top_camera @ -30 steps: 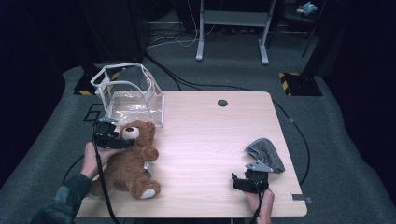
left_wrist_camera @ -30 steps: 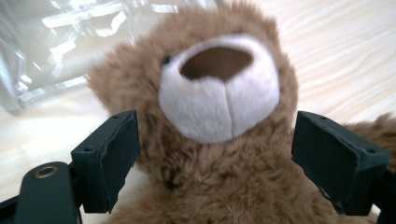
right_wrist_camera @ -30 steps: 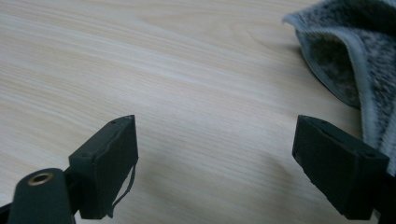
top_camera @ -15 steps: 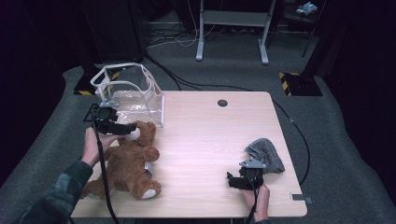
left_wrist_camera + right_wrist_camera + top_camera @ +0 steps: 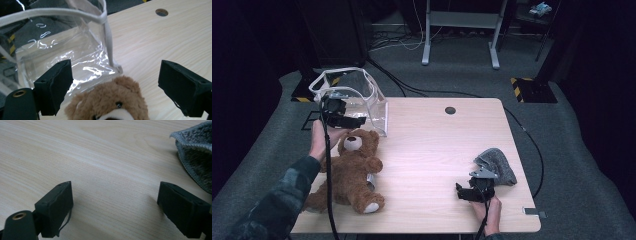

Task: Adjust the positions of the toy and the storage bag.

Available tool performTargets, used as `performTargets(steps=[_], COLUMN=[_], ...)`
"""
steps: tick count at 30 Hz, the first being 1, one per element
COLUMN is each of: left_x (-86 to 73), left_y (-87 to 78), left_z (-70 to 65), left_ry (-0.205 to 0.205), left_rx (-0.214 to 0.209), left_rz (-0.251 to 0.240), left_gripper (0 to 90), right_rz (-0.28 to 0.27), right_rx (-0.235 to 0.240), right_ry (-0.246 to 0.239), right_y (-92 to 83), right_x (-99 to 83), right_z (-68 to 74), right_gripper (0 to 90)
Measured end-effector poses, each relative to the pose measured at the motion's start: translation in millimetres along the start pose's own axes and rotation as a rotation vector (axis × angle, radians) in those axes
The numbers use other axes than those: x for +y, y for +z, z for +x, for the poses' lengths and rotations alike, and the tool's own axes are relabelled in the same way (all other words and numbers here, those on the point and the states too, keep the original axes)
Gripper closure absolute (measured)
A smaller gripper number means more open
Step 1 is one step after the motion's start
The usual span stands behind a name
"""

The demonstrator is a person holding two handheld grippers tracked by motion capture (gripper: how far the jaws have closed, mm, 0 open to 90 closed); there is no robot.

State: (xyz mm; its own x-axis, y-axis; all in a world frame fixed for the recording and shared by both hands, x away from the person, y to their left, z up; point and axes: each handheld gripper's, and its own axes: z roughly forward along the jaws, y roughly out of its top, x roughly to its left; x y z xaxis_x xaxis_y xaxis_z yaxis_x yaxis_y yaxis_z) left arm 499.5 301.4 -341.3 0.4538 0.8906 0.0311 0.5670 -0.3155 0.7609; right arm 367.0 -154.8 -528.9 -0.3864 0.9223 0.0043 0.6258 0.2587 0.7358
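- High view:
  - Brown teddy bear [image 5: 352, 172] lying on its back at the left part of the table [image 5: 432, 150], head toward the far edge, cream muzzle and cream foot soles showing, legs toward the near edge.
  - Clear plastic bag [image 5: 354, 102] with white trim standing open at the far left corner, just beyond the bear's head.
  - Left tool [image 5: 343, 119] held above the bear's head, in front of the bag; jaws spread wide, nothing gripped.
  - Right tool [image 5: 464, 192] low over the table near its near right edge; jaws spread, nothing gripped.
  - Grey cloth [image 5: 496, 164] crumpled just beyond the right tool, near the right edge; contact between the two not determinable.
  - Round hole [image 5: 450, 110] in the tabletop near the far edge.
- Left gripper view:
  - Teddy bear [image 5: 110, 101]: top of the fuzzy brown head, one dark eye and the upper edge of the pale muzzle at the bottom centre, between and below the two black jaws.
  - Jaws set far apart, clear of the fur on both sides; no contact, no grip.
  - Plastic bag [image 5: 75, 47] directly behind the head, wall glossy and creased, white-trimmed corner resting on the table [image 5: 162, 42].
- Right gripper view:
  - Jaws set far apart over bare wood of the table [image 5: 100, 157], nothing between them.
  - Grey cloth [image 5: 196, 152] with stitched hem at the upper right, beyond the right-hand jaw, apart from it.
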Motion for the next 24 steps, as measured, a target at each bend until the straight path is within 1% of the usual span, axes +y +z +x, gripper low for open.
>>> performTargets(steps=[1, 2, 3, 4, 6, 8, 9, 10, 13, 14, 15, 16, 17, 18, 20, 21, 23, 24], left_x=[3.0, 5.9, 8.3, 11.8, 17.6, 23.5, 26.0, 29.0, 35.2, 37.8, 39.9, 42.2, 44.4, 46.1, 48.7, 50.0, 52.9, 54.5], left_y=[1.9, 2.7, 3.1, 5.3, 7.5, 9.1, 10.6, 11.3, 14.7, 17.0, 18.8, 21.4, 23.5, 24.4, 27.8, 29.5, 33.5, 36.0], left_z=[-0.2, -0.1, -0.2, -0.6, -0.5, -0.7, -0.7, -0.5, -0.4, -0.3, -0.2, -0.5, -0.1, 0.6, 0.3, 0.9, 2.6, 3.5], left_ry=[0.001, 0.003, 0.003, 0.010, 0.011, 0.018, 0.016, 0.016, 0.025, 0.031, 0.030, 0.024, 0.022, 0.028, 0.037, 0.058, 0.051, 0.043], left_rx=[0.002, 0.002, -0.001, 0.008, 0.006, 0.014, 0.009, 0.008, 0.010, 0.007, 0.008, 0.010, 0.002, -0.004, 0.001, 0.000, -0.010, -0.008], left_rz=[-0.004, -0.011, -0.010, -0.014, -0.022, -0.024, -0.034, -0.031, -0.048, -0.046, -0.043, -0.050, -0.057, -0.050, -0.066, -0.062, -0.051, -0.057], left_gripper=[11.9, 11.5, 11.3, 11.6, 11.3, 11.4, 11.4, 11.4, 11.6, 11.8, 11.9, 11.9, 12.1, 12.5, 13.5, 14.5, 14.6, 14.7], right_rz=[-0.004, 0.001, -0.003, 0.000, 0.001, 0.005, 0.006, 0.006, 0.006, 0.008, 0.006, 0.006, 0.006, 0.006, 0.006, 0.006, 0.006, 0.006], right_rx=[-0.005, 0.005, 0.000, 0.001, 0.009, 0.015, 0.016, 0.013, 0.015, 0.016, 0.016, 0.016, 0.016, 0.016, 0.016, 0.016, 0.015, 0.015], right_ry=[0.009, 0.000, 0.007, 0.002, -0.012, -0.028, -0.026, -0.028, -0.030, -0.025, -0.029, -0.029, -0.029, -0.029, -0.029, -0.029, -0.029, -0.029], right_y=[0.2, -0.3, 0.1, -0.1, 0.3, 0.9, 1.0, 0.9, 1.0, 0.9, 1.0, 1.0, 1.0, 1.0, 1.0, 1.0, 1.0, 1.0], right_x=[-0.1, -0.3, -0.2, -0.2, 0.0, 0.0, 0.0, 0.1, 0.2, 0.1, 0.2, 0.2, 0.2, 0.2, 0.2, 0.2, 0.2, 0.2], right_z=[0.6, 0.1, 0.5, 0.2, -0.4, -0.9, -0.7, -0.8, -0.9, -0.6, -0.8, -0.8, -0.8, -0.8, -0.8, -0.8, -0.8, -0.8], right_gripper=[12.3, 12.3, 12.2, 11.7, 10.6, 9.0, 9.0, 9.0, 8.8, 8.8, 8.8, 8.8, 8.8, 8.8, 8.8, 8.8, 8.8, 8.8])
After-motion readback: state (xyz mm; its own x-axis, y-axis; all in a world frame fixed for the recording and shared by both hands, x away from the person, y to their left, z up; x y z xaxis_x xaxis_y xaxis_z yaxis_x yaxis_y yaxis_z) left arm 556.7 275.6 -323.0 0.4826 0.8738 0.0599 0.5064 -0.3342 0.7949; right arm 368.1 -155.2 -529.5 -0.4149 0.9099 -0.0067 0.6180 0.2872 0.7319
